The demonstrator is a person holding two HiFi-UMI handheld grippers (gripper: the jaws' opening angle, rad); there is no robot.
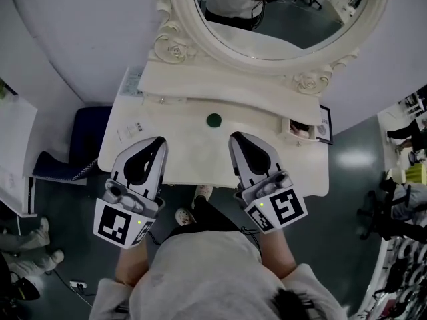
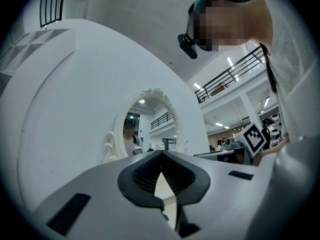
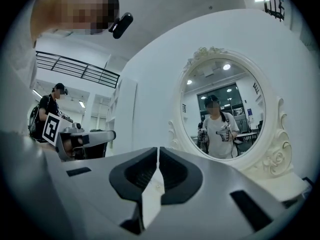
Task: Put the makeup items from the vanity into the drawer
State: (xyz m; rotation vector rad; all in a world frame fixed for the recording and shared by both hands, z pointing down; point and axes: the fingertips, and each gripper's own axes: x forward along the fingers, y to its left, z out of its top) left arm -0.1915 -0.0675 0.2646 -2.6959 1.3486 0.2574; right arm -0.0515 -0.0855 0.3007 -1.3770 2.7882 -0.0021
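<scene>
Legible text: none is showing. Printed sheet (image 1: 133,83) is lying on vanity (image 1: 180,122), print too small. Square coded markers (image 1: 115,224) are facing up on left gripper (image 1: 159,141) and right gripper (image 1: 235,137).

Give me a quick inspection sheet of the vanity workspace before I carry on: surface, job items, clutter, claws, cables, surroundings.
Surface: white vanity top, mostly bare.
Job's things: one small green round item at mid-top; small drawer at the right end is open, contents too small to tell.
Clutter: paper slips at the left end; framed card at the right edge.
Claws: left claw and right claw are both shut and empty, over the front edge.
Cables: thin lead at lower left, off the vanity.
Surroundings: oval mirror behind; blue seat to the left.
</scene>
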